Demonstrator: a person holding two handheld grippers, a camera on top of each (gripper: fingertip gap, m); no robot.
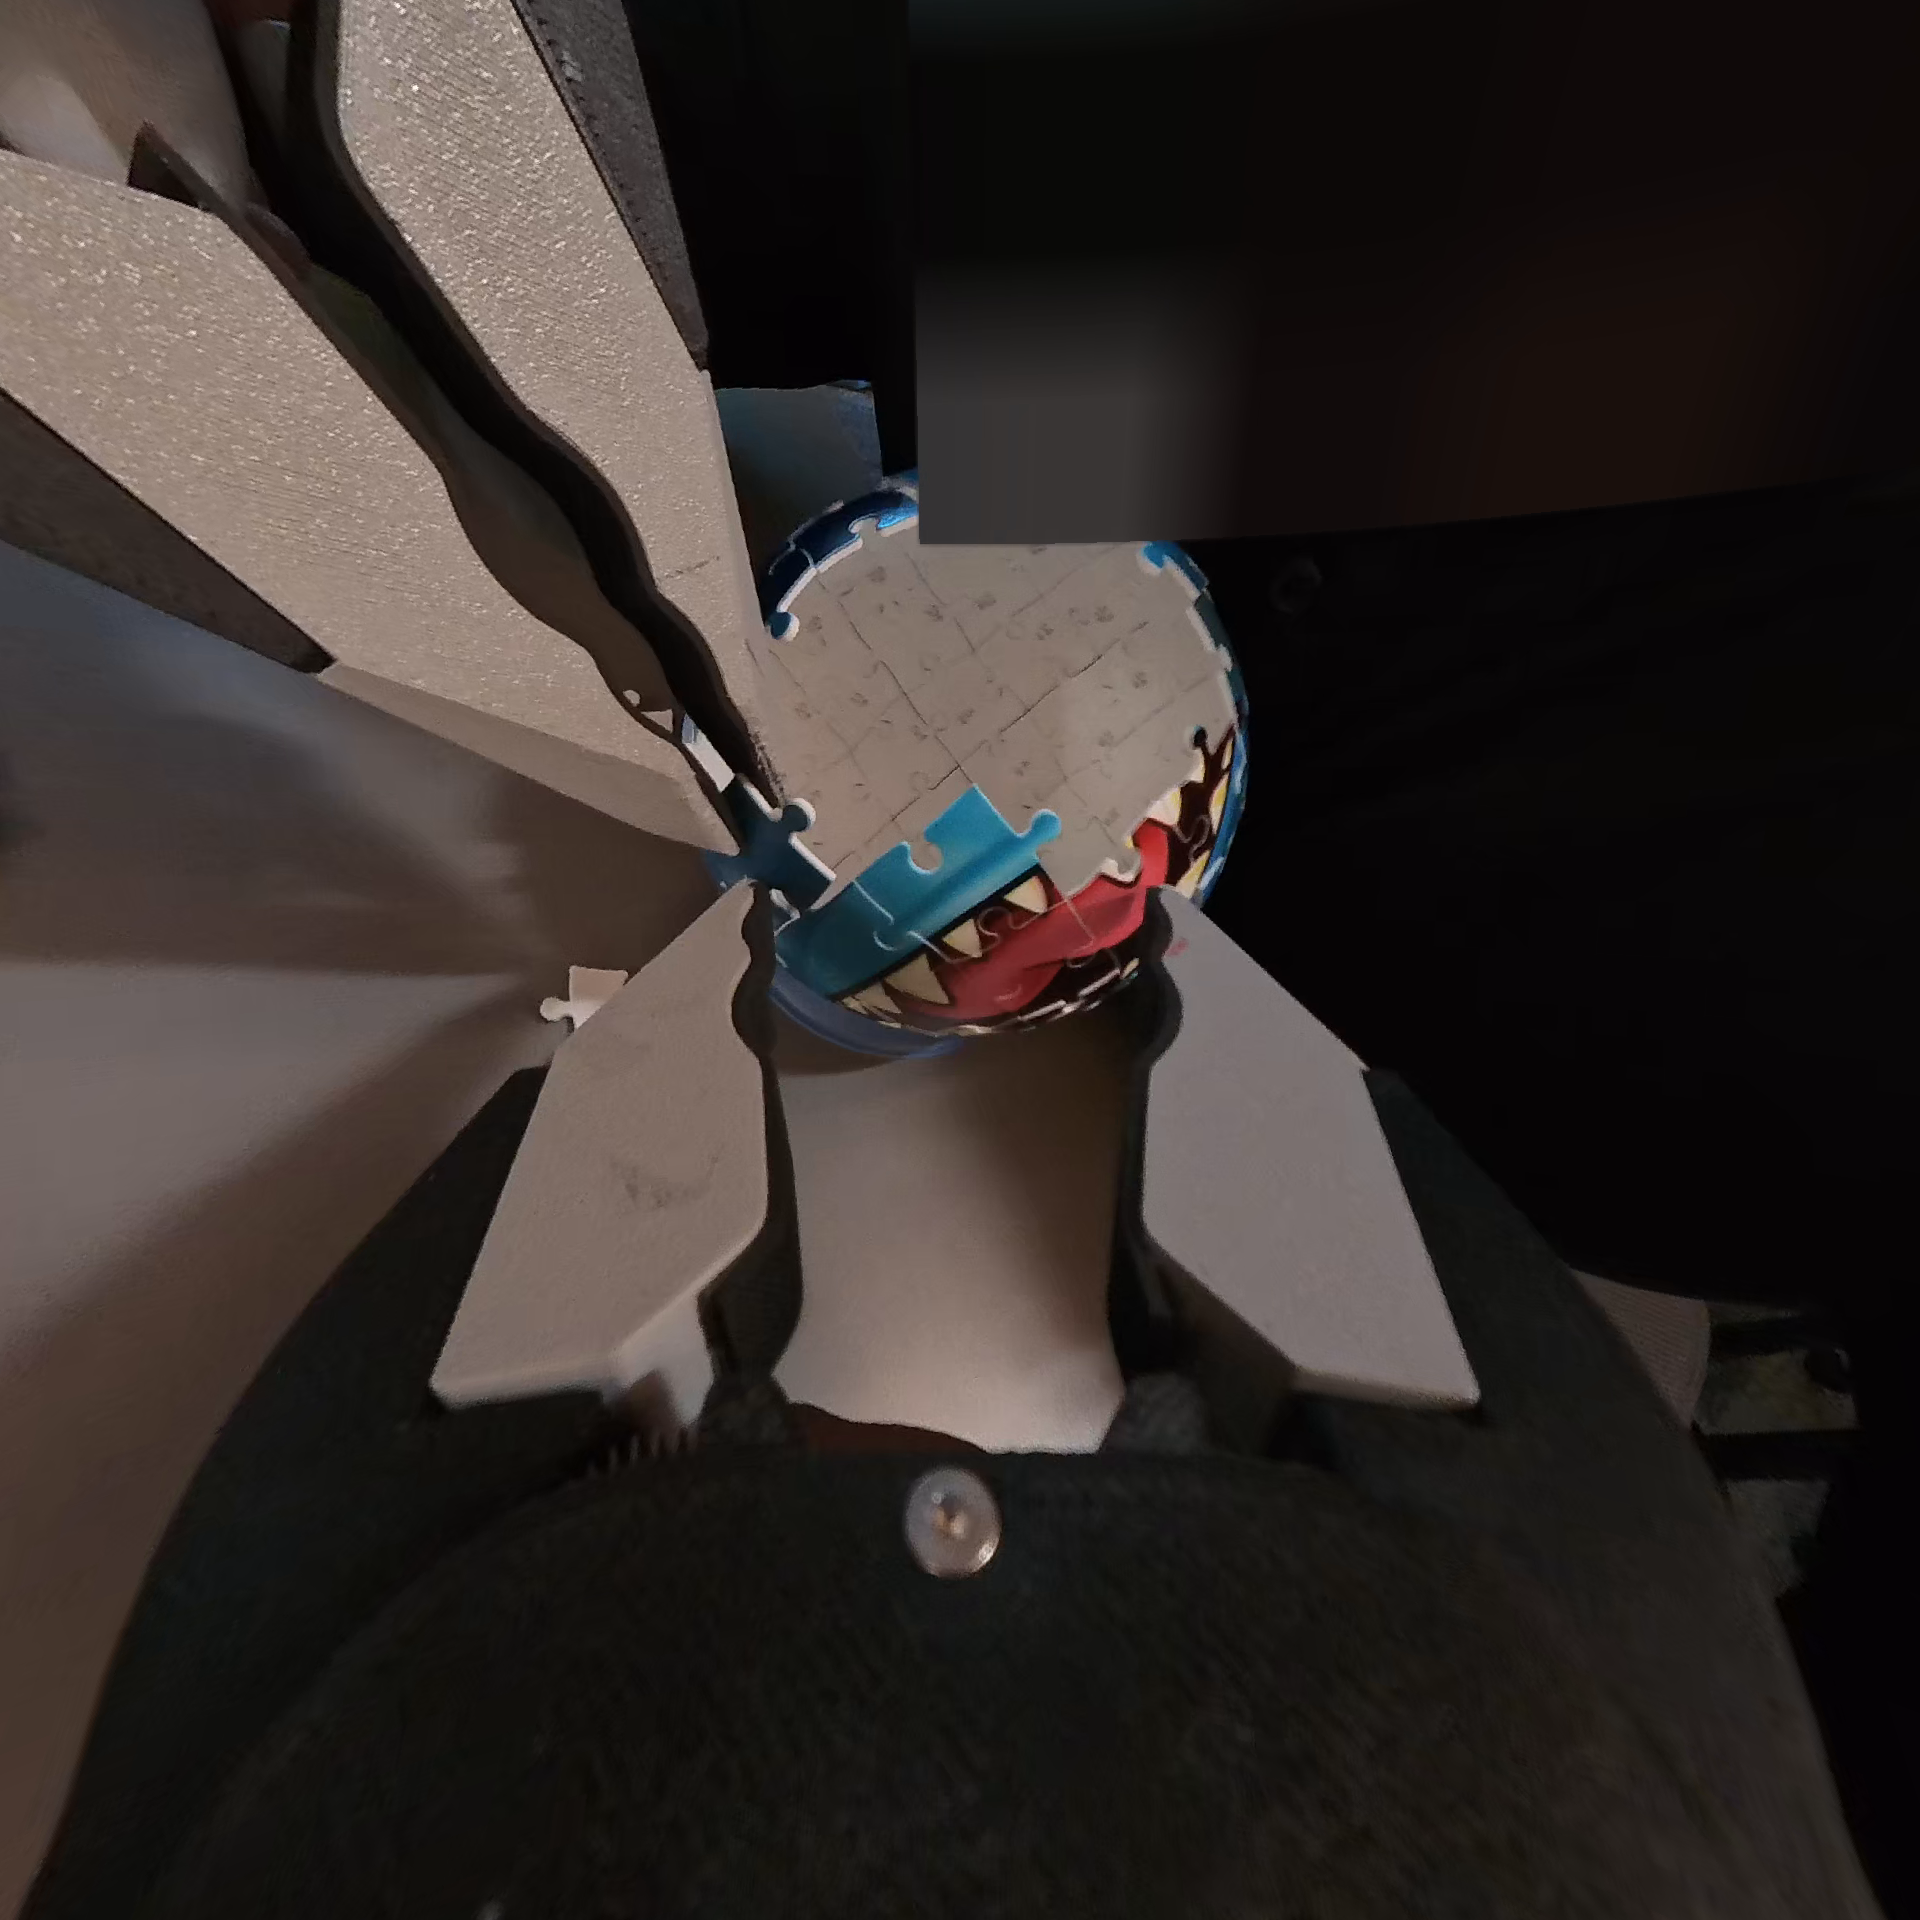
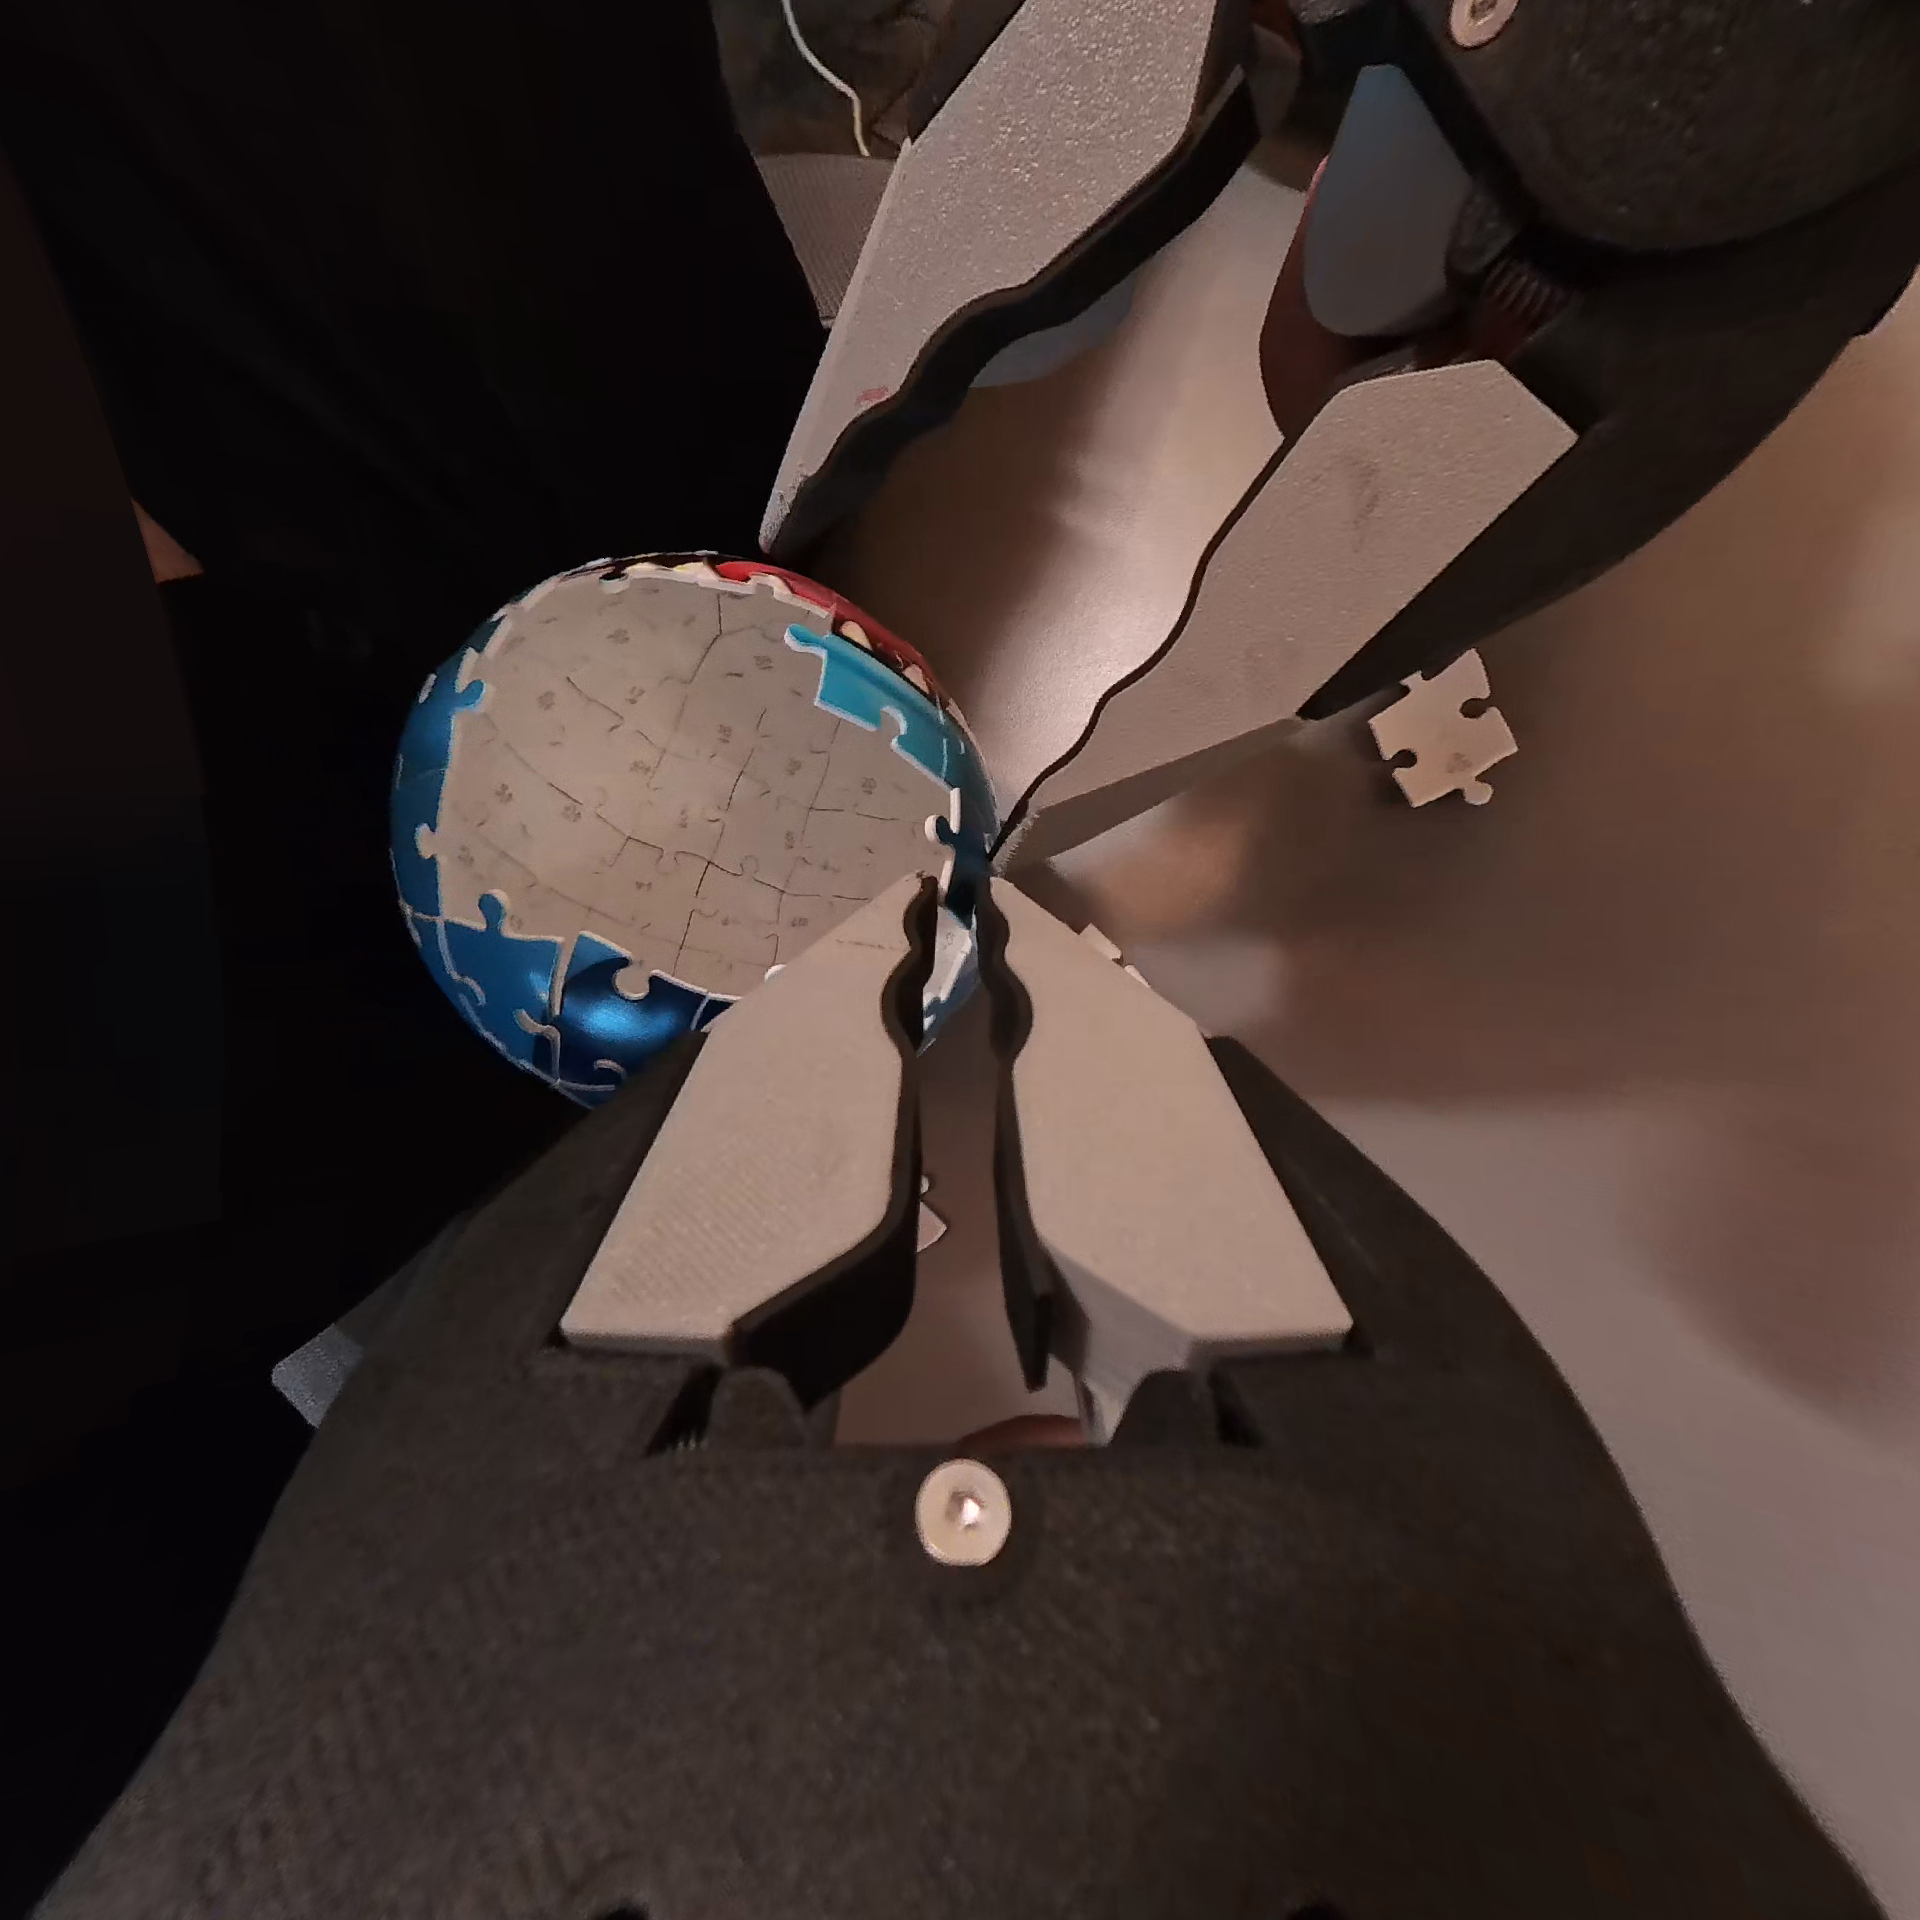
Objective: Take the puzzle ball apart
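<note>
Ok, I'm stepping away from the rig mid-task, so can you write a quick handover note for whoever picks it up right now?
Left claw: closed around the puzzle ball, gripping its sides above the table.
Right claw: pinched on a blue rim piece at the edge of the opening.
Done: a large patch of the shell is off, so the pale inside shows; one loose piece lies face down on the table.
Left: pull this rim piece free, then work through the rest of the shell.
</note>
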